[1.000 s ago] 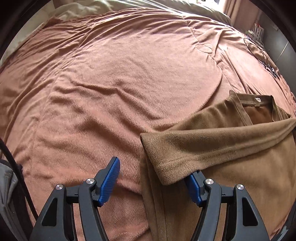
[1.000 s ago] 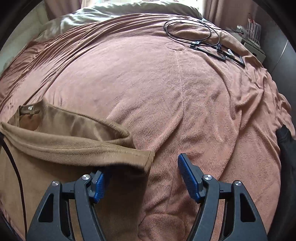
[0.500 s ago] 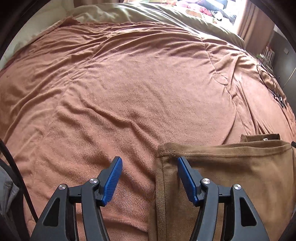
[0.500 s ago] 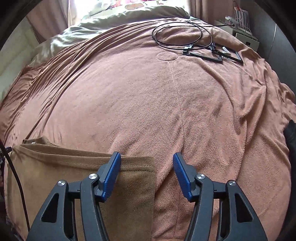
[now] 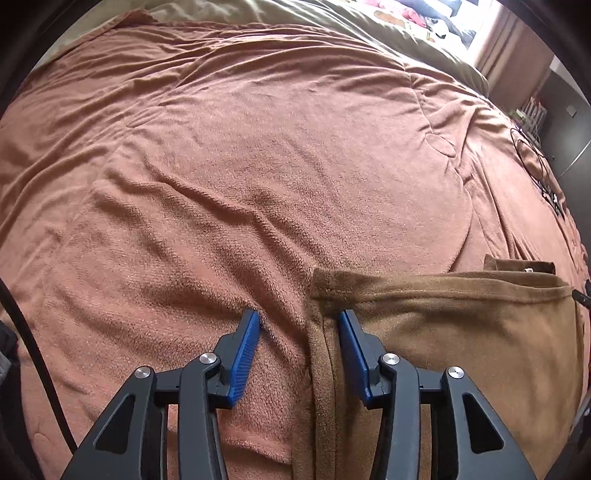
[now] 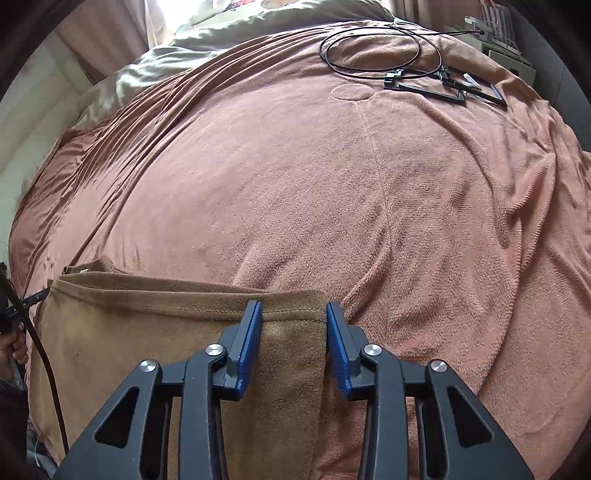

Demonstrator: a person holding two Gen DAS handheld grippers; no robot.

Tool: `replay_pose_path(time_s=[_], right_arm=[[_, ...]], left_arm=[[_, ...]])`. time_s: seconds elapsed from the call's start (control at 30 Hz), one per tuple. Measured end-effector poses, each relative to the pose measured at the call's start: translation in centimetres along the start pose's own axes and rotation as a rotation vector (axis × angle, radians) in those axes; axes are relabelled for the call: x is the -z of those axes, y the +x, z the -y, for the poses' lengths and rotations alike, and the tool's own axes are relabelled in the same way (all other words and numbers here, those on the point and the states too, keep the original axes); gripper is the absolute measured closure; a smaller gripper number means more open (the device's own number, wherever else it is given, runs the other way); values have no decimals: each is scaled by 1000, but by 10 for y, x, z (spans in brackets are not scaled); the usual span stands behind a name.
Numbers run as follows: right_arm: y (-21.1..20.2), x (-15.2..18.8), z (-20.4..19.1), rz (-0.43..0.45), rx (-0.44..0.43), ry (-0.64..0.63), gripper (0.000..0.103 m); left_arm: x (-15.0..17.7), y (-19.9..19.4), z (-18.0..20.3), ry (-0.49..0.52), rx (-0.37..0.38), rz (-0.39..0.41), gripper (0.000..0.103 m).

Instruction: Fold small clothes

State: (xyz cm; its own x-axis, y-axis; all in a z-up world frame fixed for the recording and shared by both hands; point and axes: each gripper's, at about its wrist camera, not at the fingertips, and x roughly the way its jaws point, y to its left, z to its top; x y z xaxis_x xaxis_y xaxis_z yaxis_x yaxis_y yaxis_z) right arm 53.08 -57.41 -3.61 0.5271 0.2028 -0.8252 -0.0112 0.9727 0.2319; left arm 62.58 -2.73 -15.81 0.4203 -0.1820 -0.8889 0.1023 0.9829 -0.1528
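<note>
A brown garment (image 5: 461, 332) lies folded flat on the pinkish-brown bed cover (image 5: 258, 166), its collar and label peeking out past the far hem. My left gripper (image 5: 298, 315) straddles the garment's left edge. One pad rests on the bed cover and the other on the brown cloth, and the jaws are closing without pinching it. In the right wrist view the same garment (image 6: 147, 325) fills the lower left. My right gripper (image 6: 292, 306) has the garment's right corner strip between its closing jaws, with the pads not visibly pressing.
A coiled black cable and flat black frames (image 6: 424, 74) lie at the far right of the bed. An olive blanket (image 5: 332, 22) covers the head end. A black cord (image 5: 33, 350) hangs at the left, and a person's hand (image 6: 11, 350) shows at the left edge.
The raised, folded-over hem has settled flat on the garment. Both pairs of jaws have narrowed and now sit at the fold's two corners, lower and closer to the cloth.
</note>
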Motion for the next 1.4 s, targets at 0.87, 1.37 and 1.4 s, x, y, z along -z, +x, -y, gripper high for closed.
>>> replay_pose_path(time_s=[0.87, 1.37, 1.4], right_arm=[[-64, 2, -35, 136, 69, -53, 102], [5, -18, -37, 1, 84, -23, 101], [9, -18, -34, -8, 63, -9, 101]], left_arm=[[-4, -61, -9, -71, 81, 152, 100], [-7, -28, -22, -103, -8, 76, 100], [-5, -21, -22, -104, -14, 60, 100]])
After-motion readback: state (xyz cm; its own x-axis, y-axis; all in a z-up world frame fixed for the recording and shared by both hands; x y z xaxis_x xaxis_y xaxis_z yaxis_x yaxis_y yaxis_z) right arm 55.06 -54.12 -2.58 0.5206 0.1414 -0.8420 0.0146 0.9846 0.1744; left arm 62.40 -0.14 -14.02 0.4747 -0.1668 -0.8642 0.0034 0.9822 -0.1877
